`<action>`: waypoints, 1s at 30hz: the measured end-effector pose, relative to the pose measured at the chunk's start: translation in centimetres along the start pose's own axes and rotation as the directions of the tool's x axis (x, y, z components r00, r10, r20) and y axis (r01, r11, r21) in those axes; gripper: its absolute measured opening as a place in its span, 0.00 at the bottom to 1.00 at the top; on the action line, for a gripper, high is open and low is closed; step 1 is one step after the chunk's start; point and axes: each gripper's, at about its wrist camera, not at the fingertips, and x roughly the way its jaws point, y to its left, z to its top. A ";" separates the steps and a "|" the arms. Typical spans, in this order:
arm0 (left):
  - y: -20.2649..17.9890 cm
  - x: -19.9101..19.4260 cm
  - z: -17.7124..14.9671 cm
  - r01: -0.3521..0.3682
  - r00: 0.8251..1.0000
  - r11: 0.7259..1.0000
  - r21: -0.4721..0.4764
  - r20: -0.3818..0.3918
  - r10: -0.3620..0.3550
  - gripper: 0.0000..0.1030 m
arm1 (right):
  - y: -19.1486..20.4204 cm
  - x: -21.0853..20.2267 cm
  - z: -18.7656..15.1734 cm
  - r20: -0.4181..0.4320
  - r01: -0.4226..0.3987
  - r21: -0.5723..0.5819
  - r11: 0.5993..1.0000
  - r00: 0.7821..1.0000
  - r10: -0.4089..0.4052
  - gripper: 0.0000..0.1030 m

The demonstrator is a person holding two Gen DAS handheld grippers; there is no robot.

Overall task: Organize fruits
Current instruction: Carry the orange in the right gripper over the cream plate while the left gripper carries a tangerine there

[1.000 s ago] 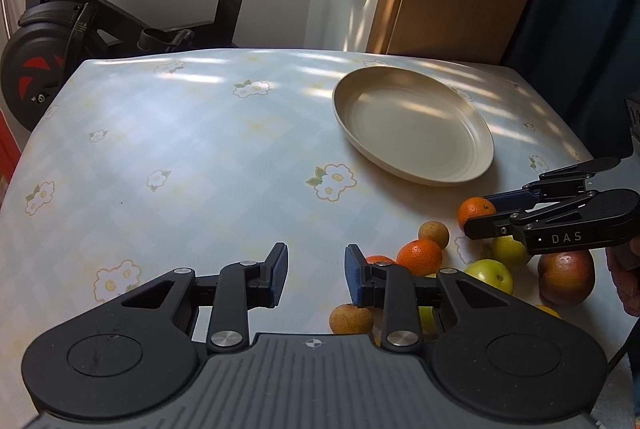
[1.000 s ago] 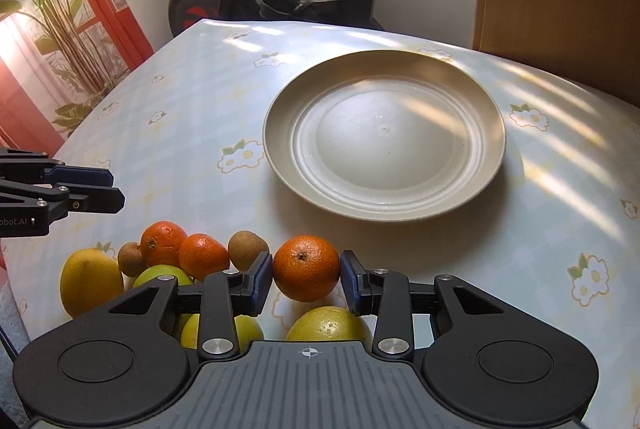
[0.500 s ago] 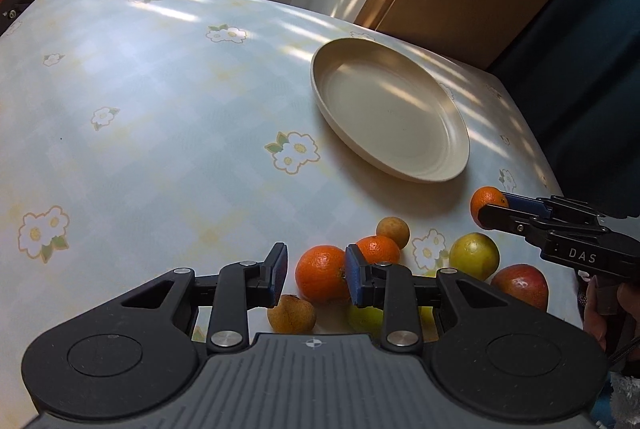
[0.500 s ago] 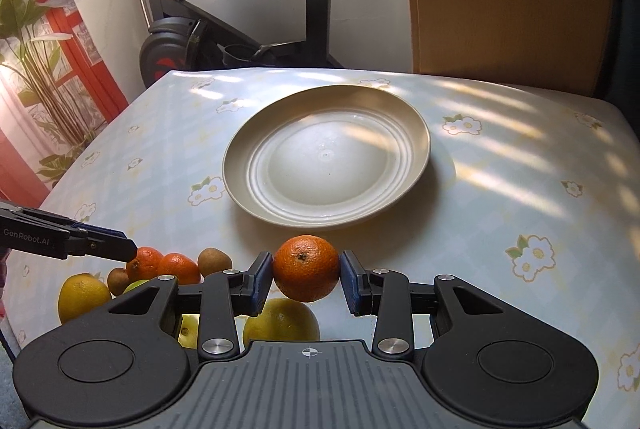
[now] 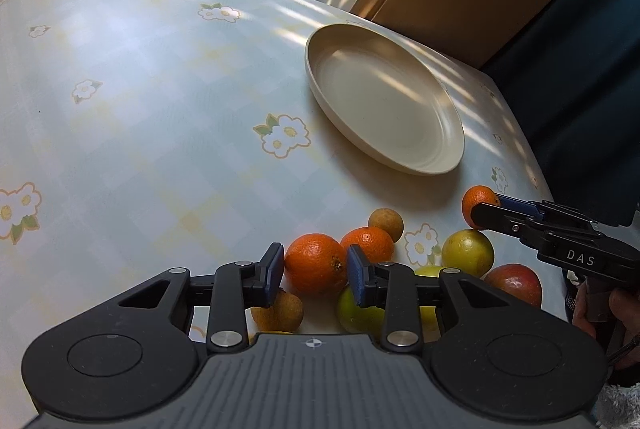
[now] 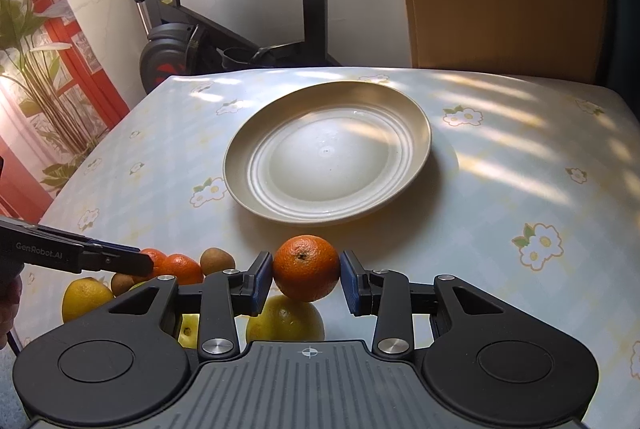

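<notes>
The right gripper (image 6: 306,277) holds an orange (image 6: 306,267) between its pads, clear of the flowered tablecloth (image 6: 500,197), with the empty beige plate (image 6: 416,121) just ahead of it. The left gripper (image 5: 316,273) brackets a second orange (image 5: 315,263) that sits in the fruit cluster on the cloth. Its jaws have just been opening slightly. The right pad appears to touch the peel, while at the left pad a narrow gap seems to remain, so no firm grip is established.

Hazards from this state:

- **Slip of the held orange.** The right pads contact the round peel near its widest line only. A sudden tilt or jolt on the way to the plate could let it roll out and drop onto the cloth.
- **Cluster disturbance.** The second orange touches a neighbouring orange (image 5: 367,244) and stands just beside a small brown fruit (image 5: 277,311) and a green fruit (image 5: 352,307). Closing or lifting at an angle could push these toward the table edge.
- **Pinching two fruits.** The left gripper's right pad sits in front of the neighbouring orange; closing there could trap both.
- **Gripper collision.** Both grippers work near the same cluster; crossing paths to the plate could knock either orange loose.
</notes>
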 end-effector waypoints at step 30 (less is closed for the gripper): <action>-4.9 -3.6 8.7 -0.149 0.957 0.964 0.219 0.277 0.085 0.33 | -2.3 0.2 6.3 0.064 0.052 -0.115 0.992 0.997 -0.045 0.33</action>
